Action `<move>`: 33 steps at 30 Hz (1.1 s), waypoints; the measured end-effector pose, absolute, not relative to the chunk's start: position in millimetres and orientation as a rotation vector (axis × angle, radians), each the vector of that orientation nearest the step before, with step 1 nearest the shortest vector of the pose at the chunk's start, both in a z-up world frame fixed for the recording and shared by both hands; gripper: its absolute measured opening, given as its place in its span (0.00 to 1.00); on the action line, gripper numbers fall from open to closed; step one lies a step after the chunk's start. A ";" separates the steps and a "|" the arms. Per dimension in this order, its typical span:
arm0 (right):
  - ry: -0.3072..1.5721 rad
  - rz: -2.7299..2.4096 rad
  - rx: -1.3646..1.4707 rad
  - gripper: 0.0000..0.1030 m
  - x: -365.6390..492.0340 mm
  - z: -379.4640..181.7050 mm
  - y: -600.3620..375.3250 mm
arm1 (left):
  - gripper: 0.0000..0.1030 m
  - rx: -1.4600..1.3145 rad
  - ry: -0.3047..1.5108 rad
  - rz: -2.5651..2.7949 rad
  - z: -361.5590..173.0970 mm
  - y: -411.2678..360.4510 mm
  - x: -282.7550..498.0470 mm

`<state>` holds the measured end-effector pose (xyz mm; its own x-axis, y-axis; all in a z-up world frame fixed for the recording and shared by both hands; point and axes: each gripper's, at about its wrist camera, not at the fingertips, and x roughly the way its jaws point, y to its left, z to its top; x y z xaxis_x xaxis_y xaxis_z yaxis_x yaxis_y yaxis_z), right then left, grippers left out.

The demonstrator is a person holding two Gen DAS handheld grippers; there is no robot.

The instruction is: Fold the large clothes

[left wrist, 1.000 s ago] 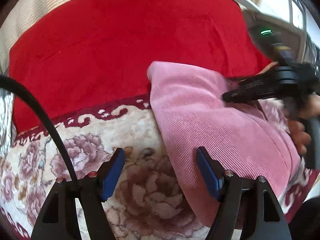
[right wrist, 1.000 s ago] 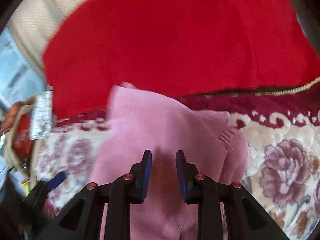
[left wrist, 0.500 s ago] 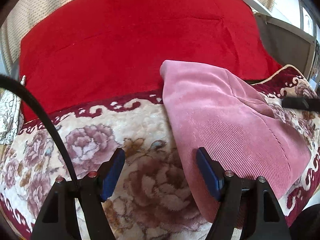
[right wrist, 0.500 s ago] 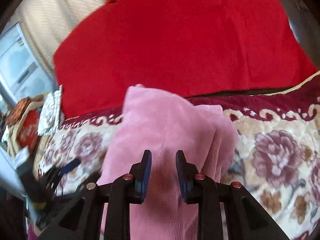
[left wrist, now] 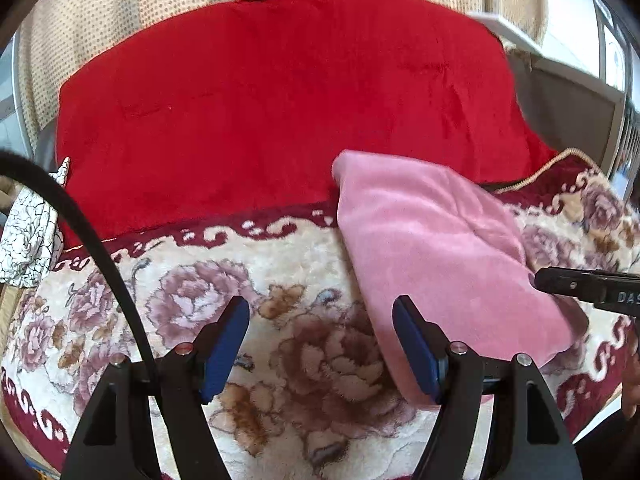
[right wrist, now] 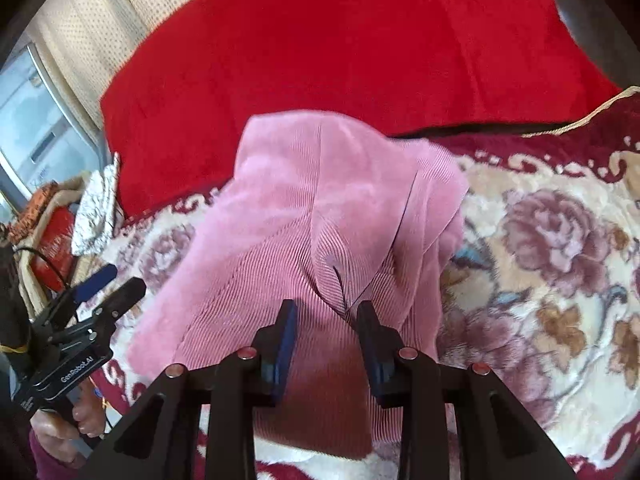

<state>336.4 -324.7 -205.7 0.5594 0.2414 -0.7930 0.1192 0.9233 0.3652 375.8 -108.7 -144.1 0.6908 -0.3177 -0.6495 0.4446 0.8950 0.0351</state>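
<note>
My left gripper (left wrist: 320,344) hangs open over the floral blanket (left wrist: 200,280), and my right gripper (right wrist: 326,320), jaws just opening and empty, hovers above the folded pink garment (right wrist: 300,220) lying on that blanket beside the red quilt (left wrist: 260,100)

Pink corduroy garment (right wrist: 304,216), folded, lying flat on floral blanket (right wrist: 540,240)
</note>
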 end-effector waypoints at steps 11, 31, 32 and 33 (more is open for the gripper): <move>1.040 0.152 0.441 0.46 326.8 -230.5 -320.3 | 0.78 0.371 0.750 -0.434 -173.0 -133.6 379.7; 0.740 0.136 0.608 0.70 299.5 -179.3 -379.3 | 0.80 0.286 0.634 -0.311 -135.4 -120.9 385.2; 0.741 0.141 0.590 0.70 299.6 -178.2 -376.0 | 0.80 0.286 0.634 -0.312 -135.8 -121.8 385.4; 0.740 0.142 0.576 0.69 299.2 -177.8 -373.4 | 0.80 0.287 0.635 -0.313 -136.3 -122.9 385.6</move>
